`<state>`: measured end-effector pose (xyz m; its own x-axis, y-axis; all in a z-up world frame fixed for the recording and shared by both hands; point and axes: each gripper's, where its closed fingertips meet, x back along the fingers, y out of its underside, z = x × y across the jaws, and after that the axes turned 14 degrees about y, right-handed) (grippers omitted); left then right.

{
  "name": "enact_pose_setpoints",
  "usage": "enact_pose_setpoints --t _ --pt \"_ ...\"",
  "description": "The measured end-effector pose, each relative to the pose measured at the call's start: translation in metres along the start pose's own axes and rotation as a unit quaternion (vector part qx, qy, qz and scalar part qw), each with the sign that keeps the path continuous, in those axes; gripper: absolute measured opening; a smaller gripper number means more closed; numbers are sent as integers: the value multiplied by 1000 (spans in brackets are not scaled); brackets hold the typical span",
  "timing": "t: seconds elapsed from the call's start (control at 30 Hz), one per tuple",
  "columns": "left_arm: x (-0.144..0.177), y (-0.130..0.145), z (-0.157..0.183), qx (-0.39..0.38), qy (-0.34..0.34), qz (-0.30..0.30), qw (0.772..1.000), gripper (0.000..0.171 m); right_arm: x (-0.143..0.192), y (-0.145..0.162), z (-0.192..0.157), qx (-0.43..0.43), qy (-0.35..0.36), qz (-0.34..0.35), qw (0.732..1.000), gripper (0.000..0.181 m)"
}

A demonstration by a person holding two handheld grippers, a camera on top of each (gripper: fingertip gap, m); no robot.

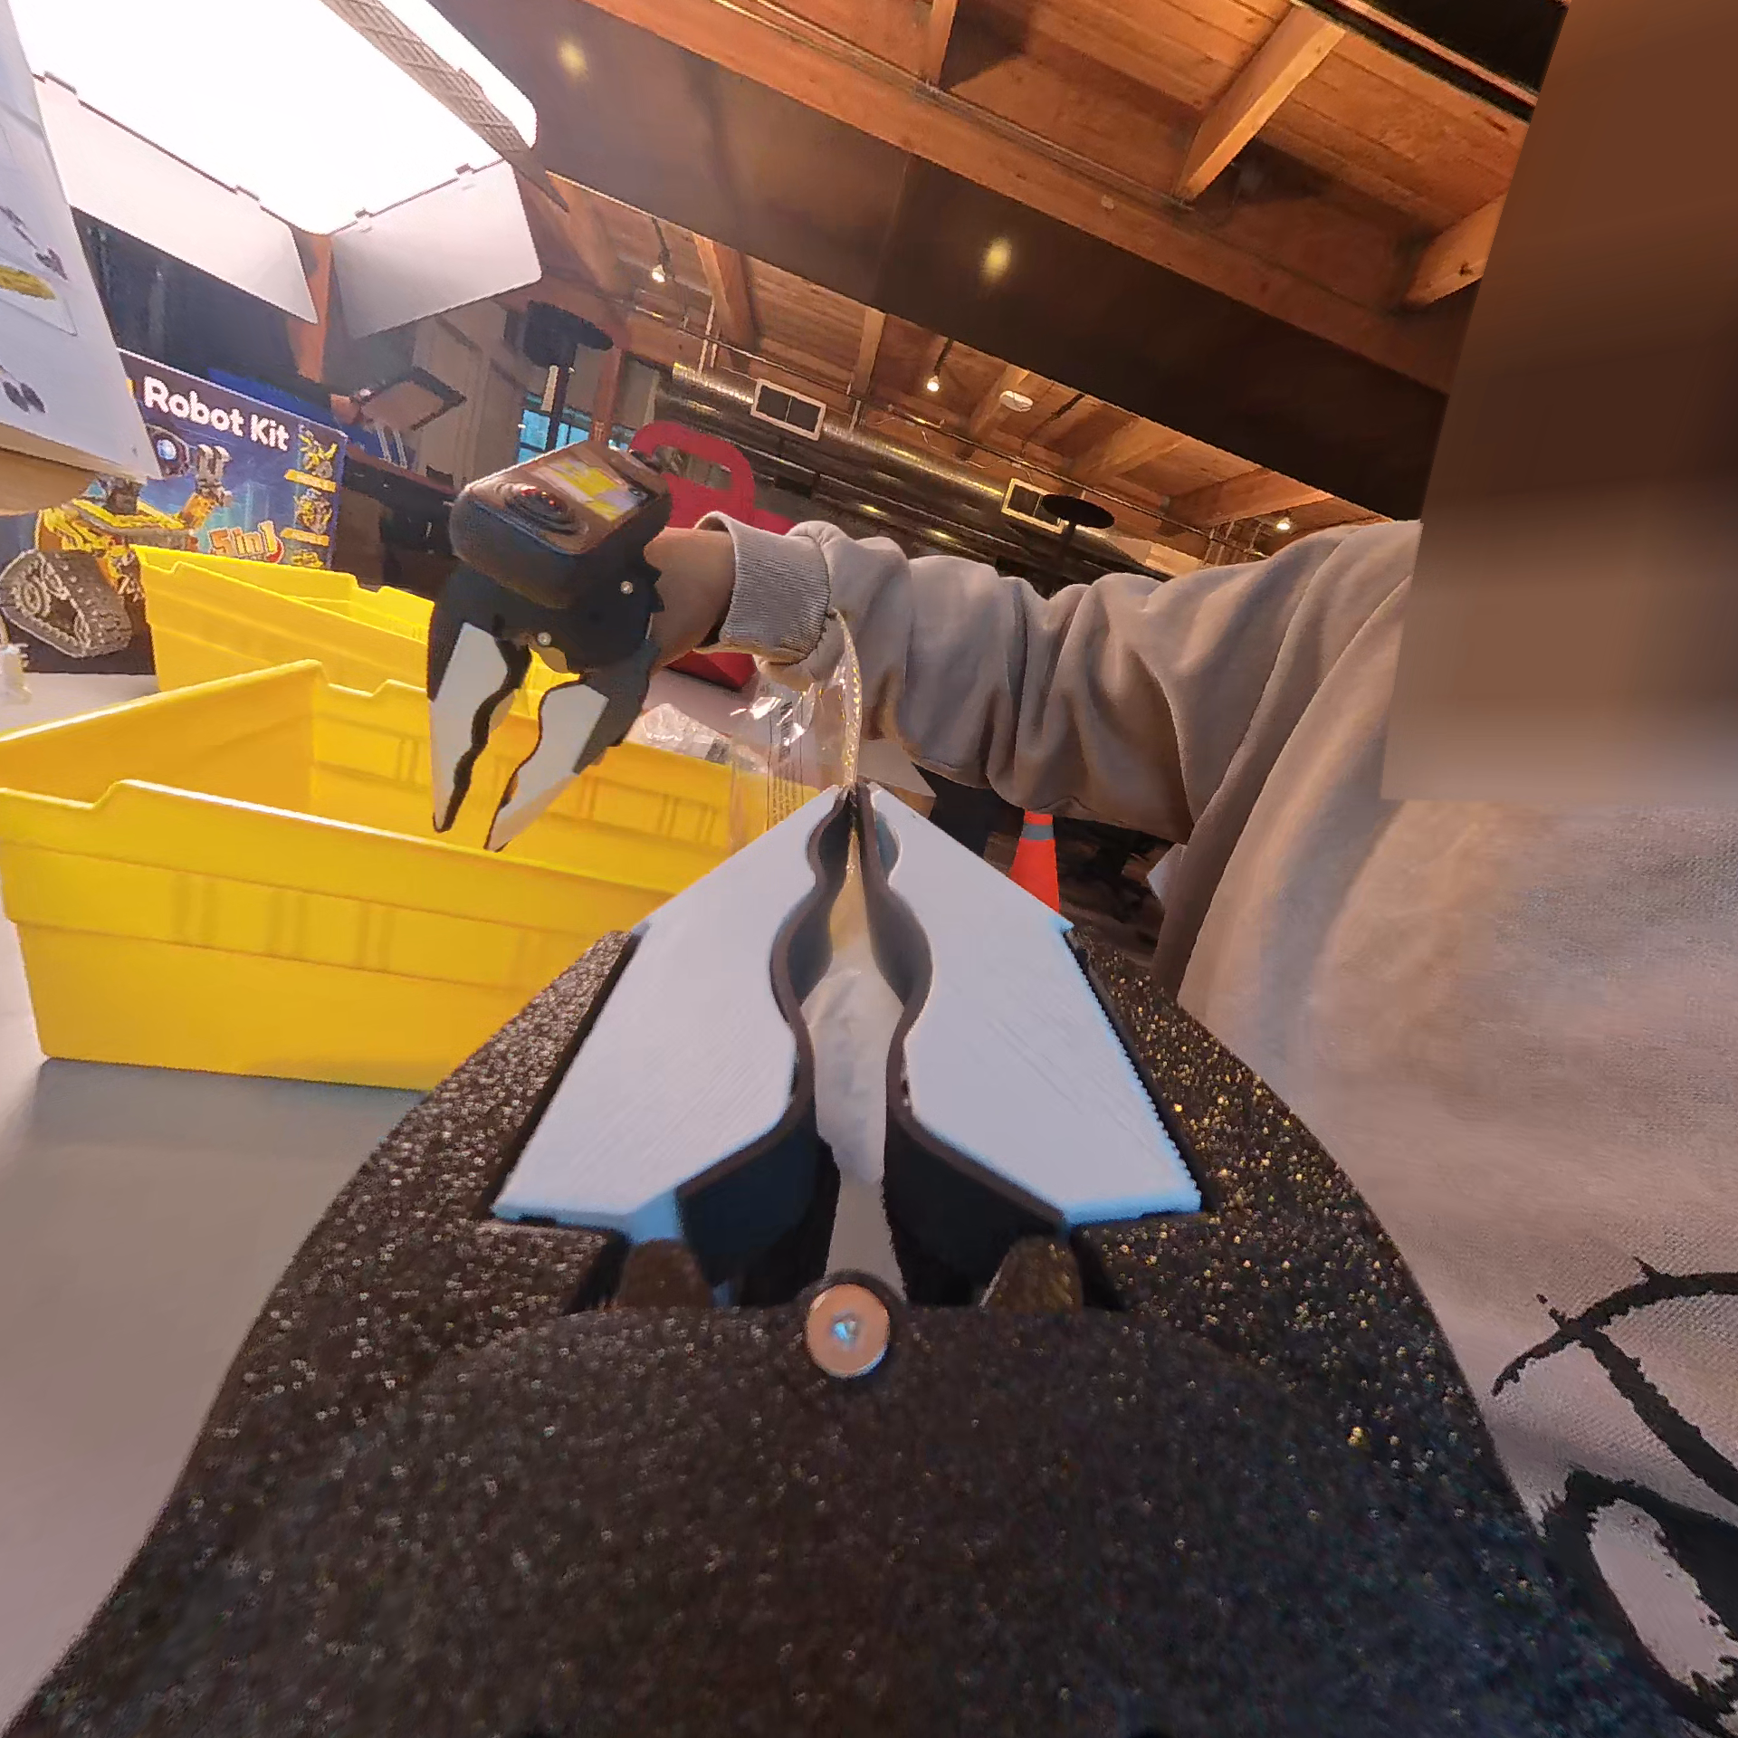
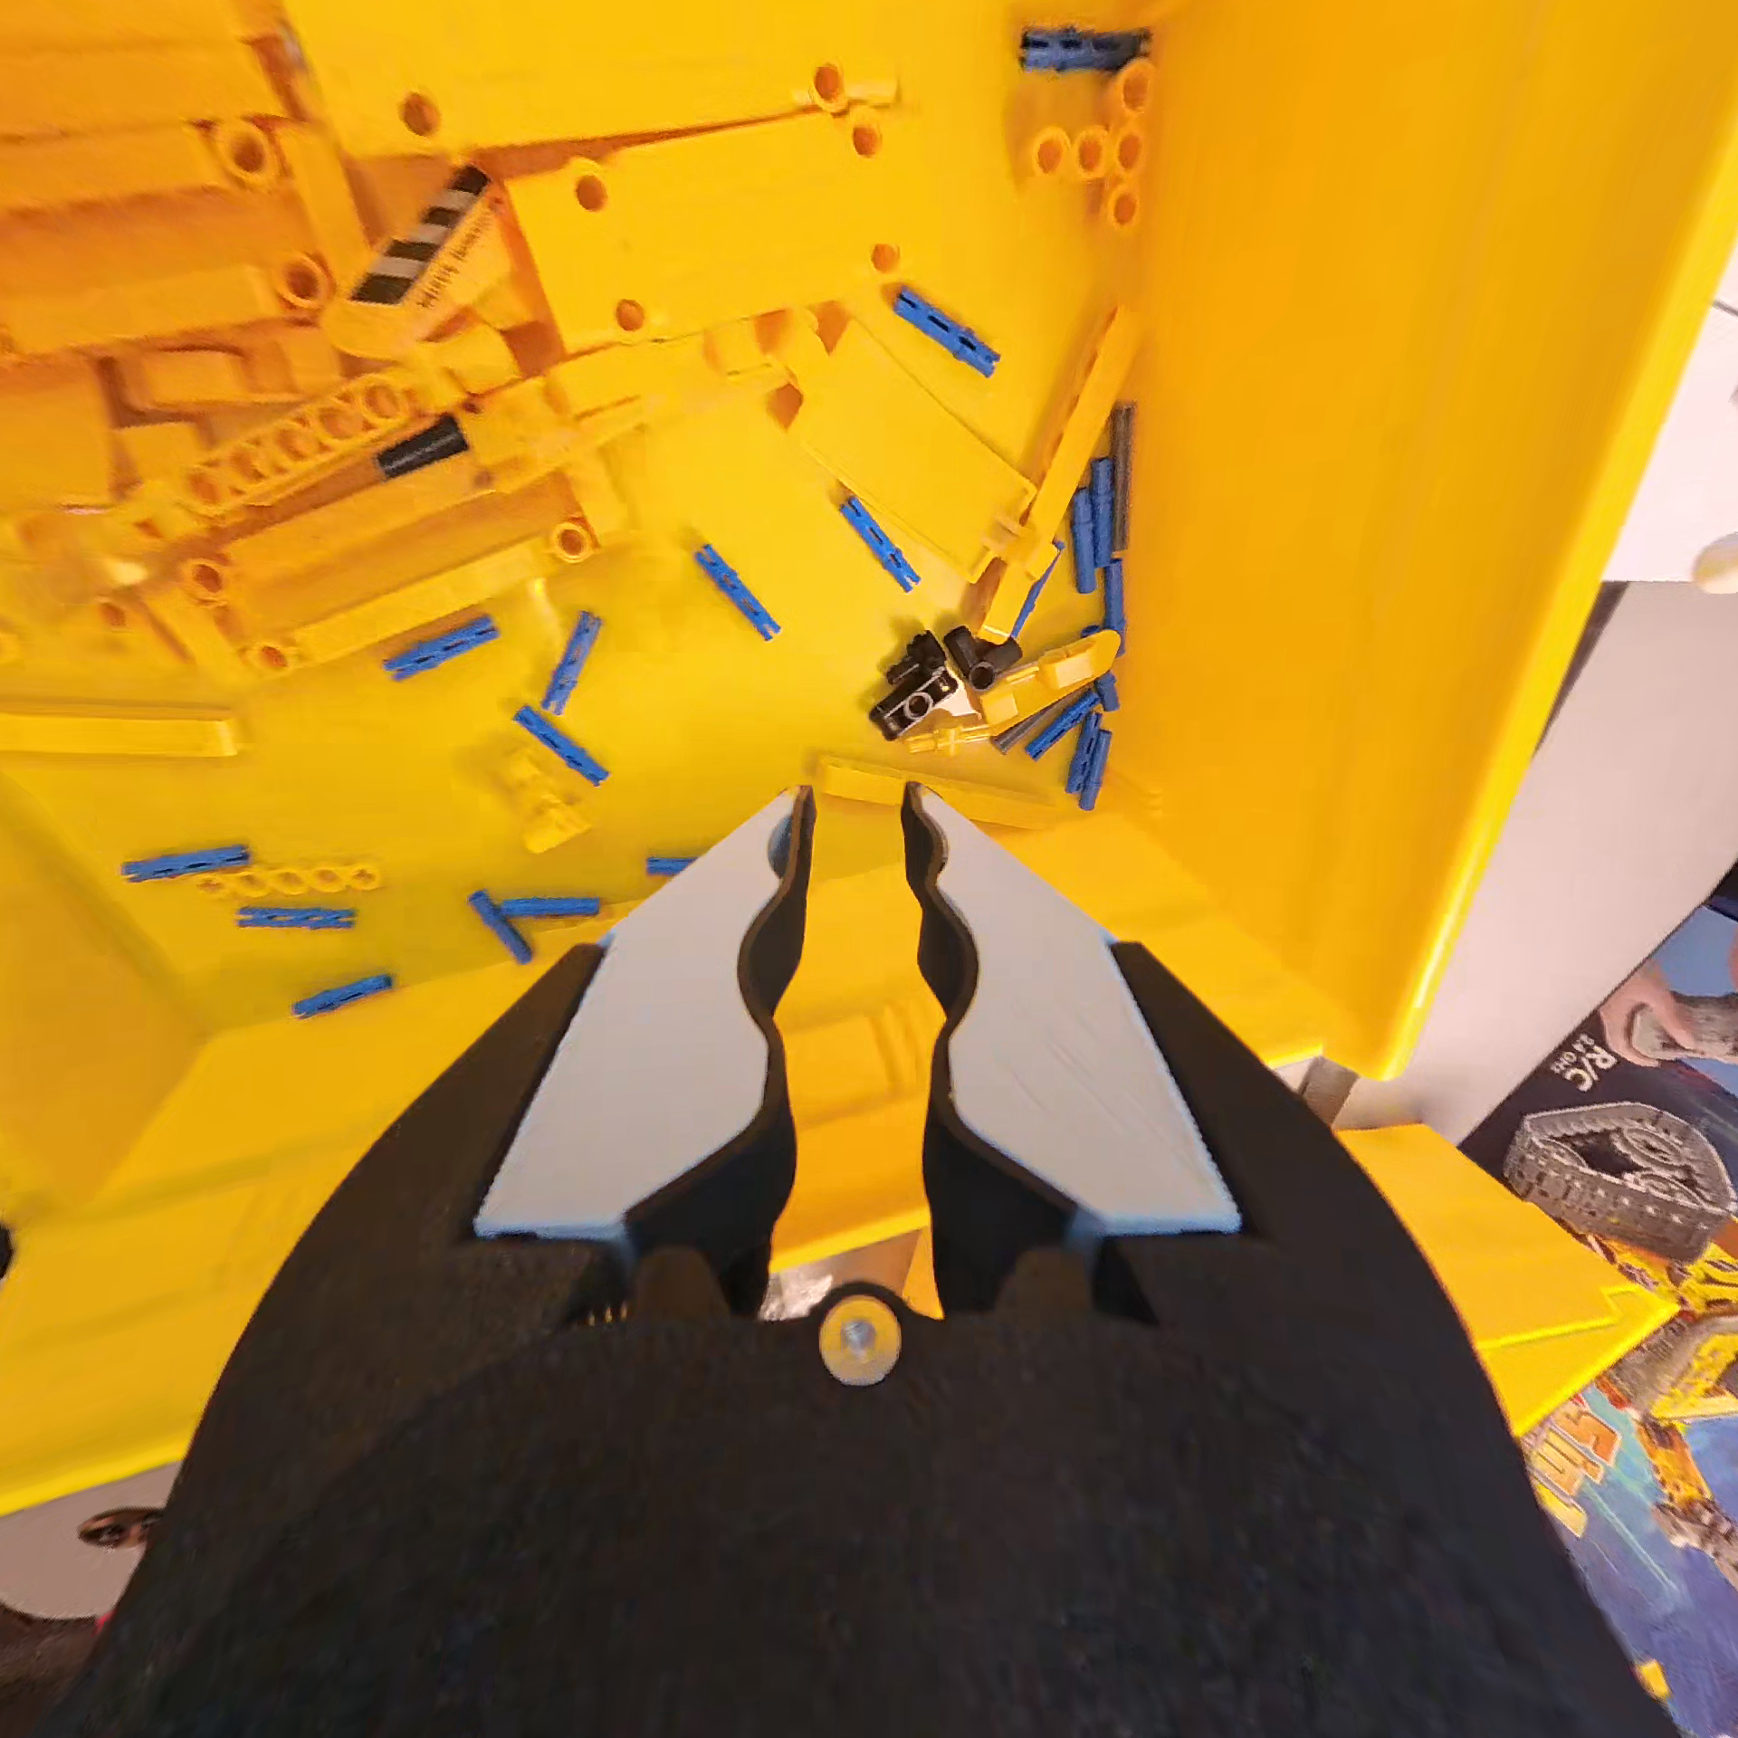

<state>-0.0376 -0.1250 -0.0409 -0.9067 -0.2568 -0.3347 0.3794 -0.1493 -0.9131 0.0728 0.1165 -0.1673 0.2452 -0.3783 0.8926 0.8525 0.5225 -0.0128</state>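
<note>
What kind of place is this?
Probably a workshop or maker space: exposed wooden ceiling beams, yellow bins on a grey table, loose building-kit parts and a robot kit box.

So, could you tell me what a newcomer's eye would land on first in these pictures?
Probably the yellow bin, strewn with yellow building pieces and small blue pins; the right gripper hangs over it, fingers apart and empty. In the left wrist view, the left gripper is pinched shut on a clear plastic bag, in front of a person's grey sleeve.
</note>
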Motion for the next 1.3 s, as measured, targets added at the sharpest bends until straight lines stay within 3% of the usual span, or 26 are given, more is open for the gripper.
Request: enact_pose_setpoints --t 0.33,0.4,0.53,0.6,0.7,0.87,1.0,1.1,1.2,1.3 --pt "6 5 -9 17 -7 4 1000 0 -42 0 -4 12 -75 -51 996 16" --pt "8 5 -10 20 -7 6 1000 0 -42 -1 -7 5 -94 -52 994 7" --pt "9 5 -11 24 -6 7 1000 0 -36 -3 -9 6 -102 -29 994 7" --pt "9 4 -11 23 -5 9 1000 0 -23 -11 -9 3 -102 1 995 7" --pt "9 3 -10 21 -4 11 1000 0 27 -53 -14 -7 -119 123 985 6" --pt "8 2 -9 20 0 16 1000 0 133 -134 -41 28 -154 319 935 6" --pt "7 -3 -3 14 12 27 999 0 149 -166 -58 74 -115 342 930 7" --pt "8 -8 0 10 15 37 999 0 164 -176 -59 68 -119 377 916 17" --pt "8 -11 2 5 16 40 999 0 151 -162 -29 31 -92 354 930 17" --pt "8 -12 3 2 20 41 999 0 87 -112 10 9 -30 216 976 17"
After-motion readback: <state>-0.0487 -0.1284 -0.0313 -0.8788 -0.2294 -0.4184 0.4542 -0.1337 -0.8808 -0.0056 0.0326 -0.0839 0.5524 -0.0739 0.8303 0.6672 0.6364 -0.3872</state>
